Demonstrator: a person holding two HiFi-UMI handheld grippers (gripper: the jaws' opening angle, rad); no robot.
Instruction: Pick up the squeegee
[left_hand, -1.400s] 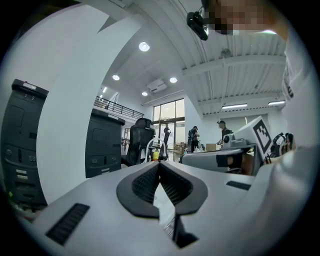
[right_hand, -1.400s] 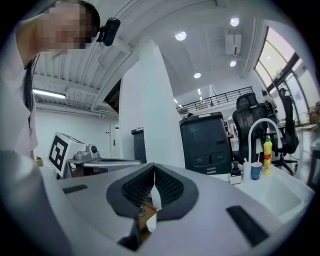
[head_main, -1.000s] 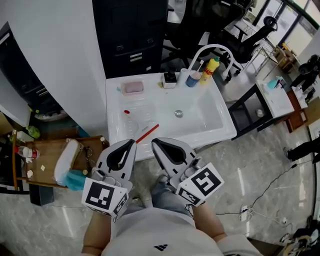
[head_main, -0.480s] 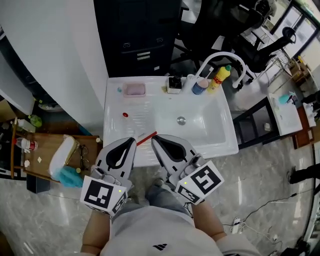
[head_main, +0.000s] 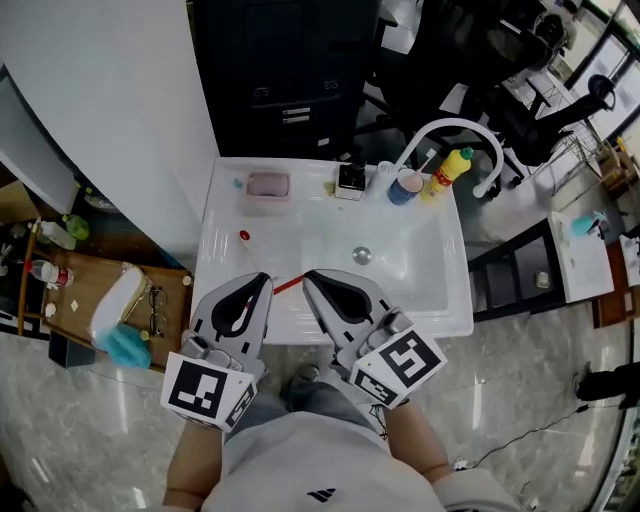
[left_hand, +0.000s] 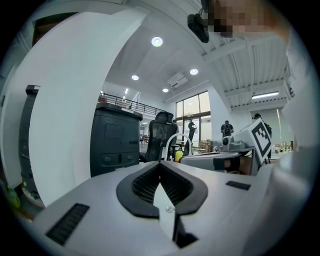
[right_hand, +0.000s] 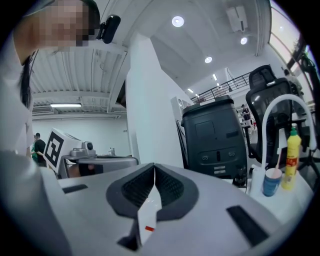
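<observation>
Head view: the squeegee (head_main: 289, 284) lies in the white sink (head_main: 400, 240), on the flat part left of the drain and close to the near rim. Only a short piece of its red handle shows, slanting up to the right in the gap between the two gripper tips. The blade end is hidden, probably under the left gripper (head_main: 264, 280). The right gripper (head_main: 308, 278) is just beside the handle on the other side. Both are held level above the sink's near edge, so the approach looks nearly finished, but the grasp has not begun.

Left gripper view: the left gripper (left_hand: 160, 163) has its ribbed pads pressed together with nothing between them. It looks out over the sink at a dark cabinet (left_hand: 115, 145), so the squeegee is below its line of sight.

Right gripper view: the right gripper (right_hand: 153, 165) is closed and empty too. The tap (right_hand: 280, 107), a yellow bottle (right_hand: 291, 157) and a blue cup (right_hand: 272, 181) stand off to its right.

To do this well, choose one gripper, most likely the right, and spread its jaws before lowering it. Tip the nose down towards the sink floor and turn it so the jaws straddle the handle across its slant. Close on the bare red part and lift straight up, while the other gripper keeps clear.
</observation>
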